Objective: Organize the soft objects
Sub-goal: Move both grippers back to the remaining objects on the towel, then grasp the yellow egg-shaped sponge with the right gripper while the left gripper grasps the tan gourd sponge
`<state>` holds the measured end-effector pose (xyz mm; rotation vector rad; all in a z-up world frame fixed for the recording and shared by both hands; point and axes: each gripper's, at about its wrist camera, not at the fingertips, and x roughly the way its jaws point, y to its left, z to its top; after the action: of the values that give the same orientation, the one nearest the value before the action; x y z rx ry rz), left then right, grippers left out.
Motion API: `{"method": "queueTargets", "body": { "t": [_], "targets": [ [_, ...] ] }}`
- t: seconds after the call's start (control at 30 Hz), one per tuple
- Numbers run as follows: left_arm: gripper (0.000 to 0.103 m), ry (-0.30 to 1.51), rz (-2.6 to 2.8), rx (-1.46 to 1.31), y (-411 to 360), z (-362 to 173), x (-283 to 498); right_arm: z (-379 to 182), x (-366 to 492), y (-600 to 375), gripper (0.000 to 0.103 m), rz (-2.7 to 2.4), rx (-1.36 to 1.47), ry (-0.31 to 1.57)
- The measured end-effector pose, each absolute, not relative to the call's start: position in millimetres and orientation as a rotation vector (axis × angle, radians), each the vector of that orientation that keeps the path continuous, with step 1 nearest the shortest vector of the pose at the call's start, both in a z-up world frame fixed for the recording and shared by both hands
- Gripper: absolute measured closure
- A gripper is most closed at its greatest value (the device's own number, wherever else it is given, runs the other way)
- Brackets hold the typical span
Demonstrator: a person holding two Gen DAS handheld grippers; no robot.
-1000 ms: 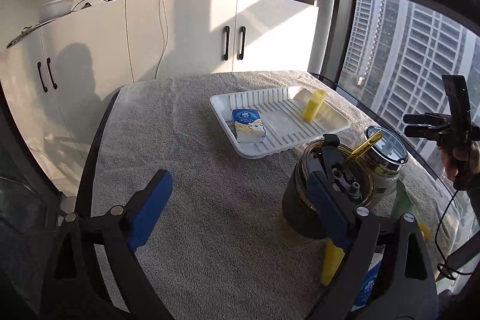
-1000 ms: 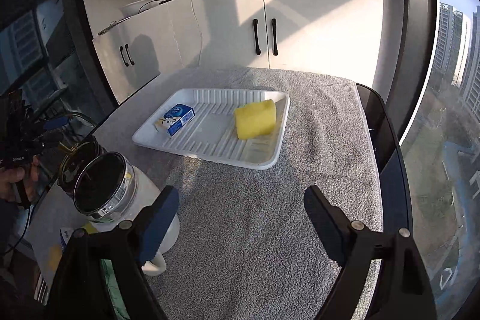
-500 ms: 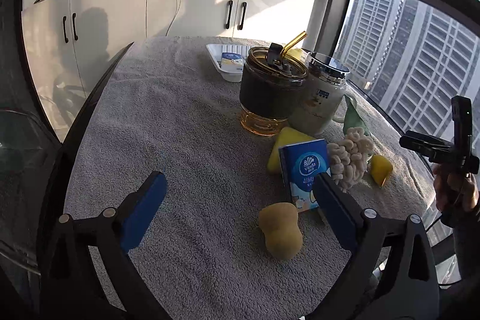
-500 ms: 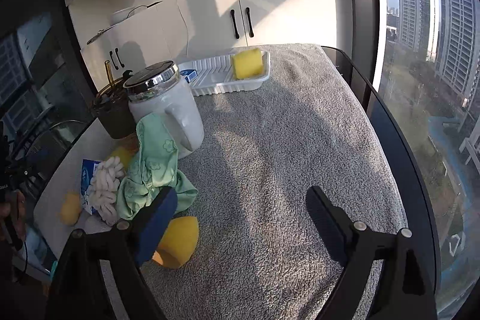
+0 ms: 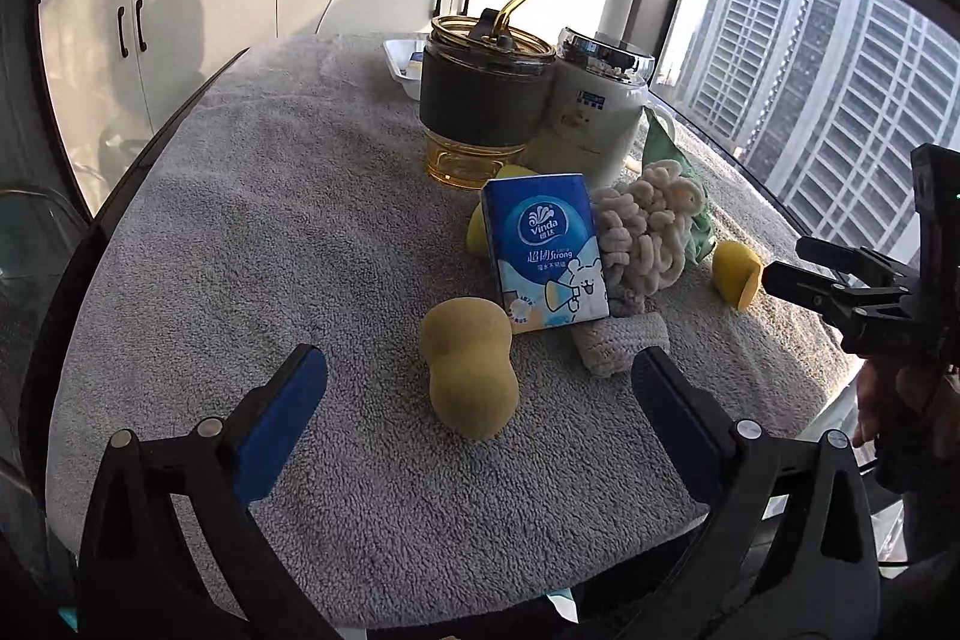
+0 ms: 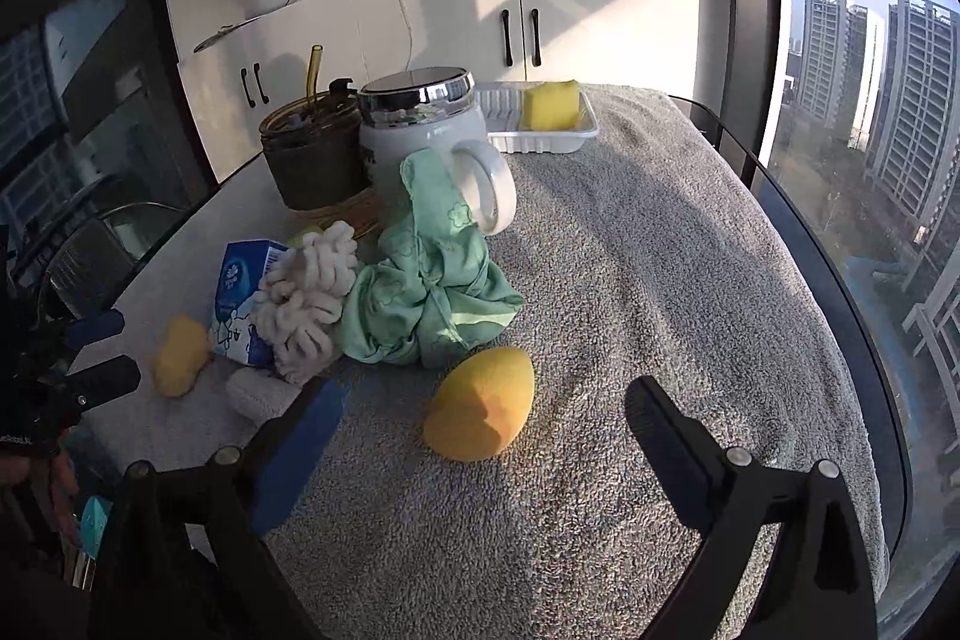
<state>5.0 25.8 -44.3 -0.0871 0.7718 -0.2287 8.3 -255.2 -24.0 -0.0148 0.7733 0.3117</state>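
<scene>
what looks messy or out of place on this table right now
The green cloth lies crumpled against the white mug, bunched together with the chenille scrunchie and a propped-up tissue pack. Two yellow sponges lie loose on the towel; nothing looks spilled or damaged.

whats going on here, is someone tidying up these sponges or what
A person holds two grippers over a towel-covered table, sorting soft items. Both are open and empty. The left gripper faces a gourd-shaped sponge; the right gripper faces an egg-shaped sponge. A yellow block sponge already sits in the white tray.
</scene>
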Motion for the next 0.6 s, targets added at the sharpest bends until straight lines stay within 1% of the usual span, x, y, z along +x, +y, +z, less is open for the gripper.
{"method": "queueTargets", "body": {
  "t": [0.27, 0.5, 0.6],
  "targets": [
    [0.000, 0.853, -0.203, -0.078, 21, -63, 24, -42, 22, -244, 0.003, 0.269, -0.015, 0.855],
    [0.000, 0.901, -0.144, -0.107, 27, -73, 39, -54, 28, -242, 0.003, 0.259, -0.012, 0.877],
    [0.000, 0.914, -0.122, -0.102, 27, -74, 42, -59, 32, -243, 0.005, 0.250, -0.007, 0.889]
  ]
}}
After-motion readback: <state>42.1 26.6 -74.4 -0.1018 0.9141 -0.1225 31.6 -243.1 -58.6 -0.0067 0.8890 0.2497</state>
